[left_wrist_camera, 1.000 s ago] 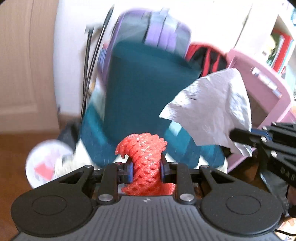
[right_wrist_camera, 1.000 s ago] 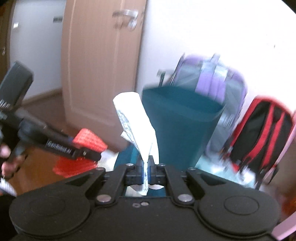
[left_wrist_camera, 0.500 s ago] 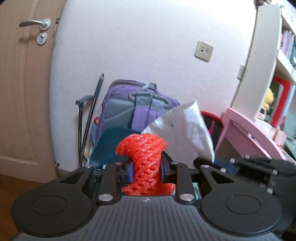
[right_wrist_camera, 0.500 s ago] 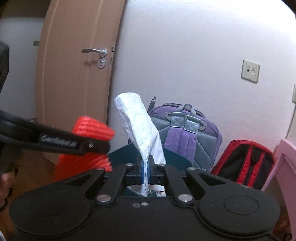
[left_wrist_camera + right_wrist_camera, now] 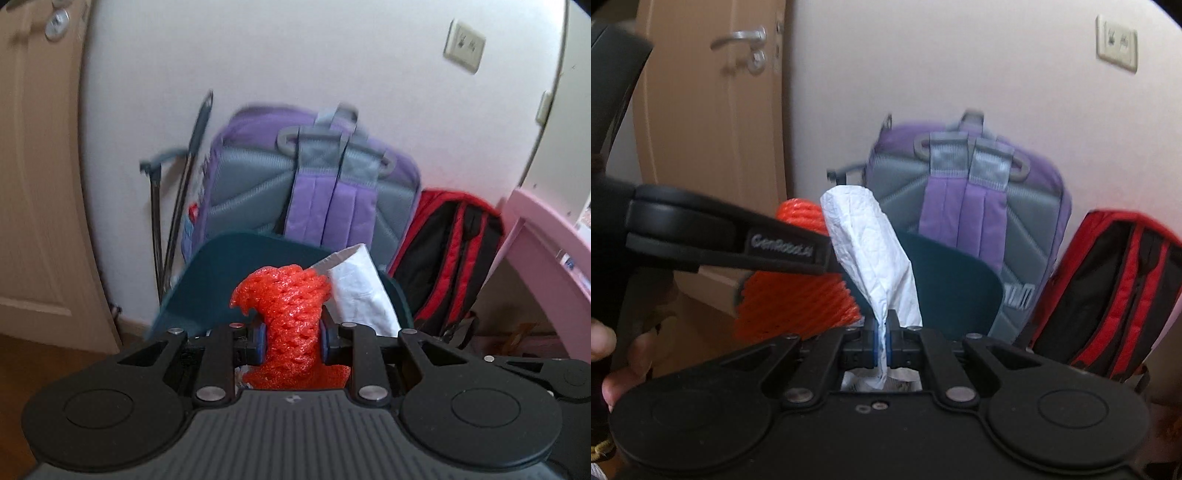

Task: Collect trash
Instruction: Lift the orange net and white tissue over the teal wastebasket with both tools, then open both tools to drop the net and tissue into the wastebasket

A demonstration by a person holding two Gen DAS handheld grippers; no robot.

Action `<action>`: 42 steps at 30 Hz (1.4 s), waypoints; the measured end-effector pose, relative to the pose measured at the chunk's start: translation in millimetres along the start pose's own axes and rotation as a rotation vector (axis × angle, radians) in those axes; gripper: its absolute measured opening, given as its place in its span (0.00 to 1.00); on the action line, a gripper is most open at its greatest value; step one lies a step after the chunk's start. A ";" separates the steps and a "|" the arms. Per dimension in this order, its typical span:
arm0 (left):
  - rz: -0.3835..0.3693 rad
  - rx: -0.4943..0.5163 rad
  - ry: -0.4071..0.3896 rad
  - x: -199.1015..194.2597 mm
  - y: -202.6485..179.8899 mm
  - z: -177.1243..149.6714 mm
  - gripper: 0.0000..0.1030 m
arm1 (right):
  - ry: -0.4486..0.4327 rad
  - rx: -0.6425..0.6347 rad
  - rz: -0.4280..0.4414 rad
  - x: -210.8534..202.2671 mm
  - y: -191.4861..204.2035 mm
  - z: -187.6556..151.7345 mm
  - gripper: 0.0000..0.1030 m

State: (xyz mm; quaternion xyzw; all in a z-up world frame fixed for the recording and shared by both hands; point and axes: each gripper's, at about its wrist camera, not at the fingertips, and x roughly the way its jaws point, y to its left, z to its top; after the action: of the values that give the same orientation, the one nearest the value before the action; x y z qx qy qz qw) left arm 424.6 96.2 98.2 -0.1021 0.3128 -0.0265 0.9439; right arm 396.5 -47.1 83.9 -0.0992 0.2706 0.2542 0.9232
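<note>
My left gripper [image 5: 291,338] is shut on a red foam net [image 5: 286,314], held upright just in front of the dark teal trash bin [image 5: 214,280]. My right gripper [image 5: 882,341] is shut on a crumpled white tissue [image 5: 871,251] that stands up between its jaws, also in front of the teal bin [image 5: 953,284]. The tissue shows in the left wrist view [image 5: 360,295], right of the net. In the right wrist view the left gripper's finger [image 5: 738,245] crosses from the left with the red net [image 5: 798,295] below it. The bin's inside is hidden.
A purple and grey backpack [image 5: 314,188] leans on the white wall behind the bin, with a red and black backpack [image 5: 454,254] to its right. Pink furniture [image 5: 546,236] is at the right, a wooden door [image 5: 713,147] at the left, thin dark poles [image 5: 177,199] beside the bin.
Both views have tilted down and drawn closer to the bin and backpacks. Both grippers keep their hold on the net and the tissue, now close together over the bin's near edge.
</note>
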 end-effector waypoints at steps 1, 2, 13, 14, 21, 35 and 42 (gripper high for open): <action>0.011 0.001 0.020 9.5 0.1 -1.5 0.24 | 0.014 0.000 -0.002 6.6 -0.7 -2.4 0.04; 0.020 0.000 0.036 18.8 0.7 -2.5 0.24 | 0.033 0.006 0.001 13.4 -2.0 -4.5 0.04; 0.061 0.013 0.184 66.7 6.1 -13.1 0.30 | 0.124 0.036 0.021 42.1 -9.7 -15.1 0.20; 0.061 0.010 0.188 67.2 6.2 -14.3 0.32 | 0.121 0.036 0.020 40.3 -9.6 -16.1 0.26; 0.057 0.005 0.160 49.5 1.7 -16.3 0.69 | 0.090 0.033 0.012 21.4 -10.4 -16.6 0.39; 0.074 0.052 0.046 -47.1 -9.9 -25.1 0.79 | 0.012 0.062 -0.039 -59.7 -9.8 -18.4 0.52; 0.087 0.082 -0.045 -103.6 -13.7 -36.1 0.83 | -0.065 0.094 -0.057 -104.6 -8.9 -25.5 0.53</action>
State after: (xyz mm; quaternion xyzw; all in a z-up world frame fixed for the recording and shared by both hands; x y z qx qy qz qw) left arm 320.1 88.2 133.4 -0.0503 0.2943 0.0042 0.9544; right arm 313.9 -106.3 120.6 -0.0552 0.2493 0.2180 0.9420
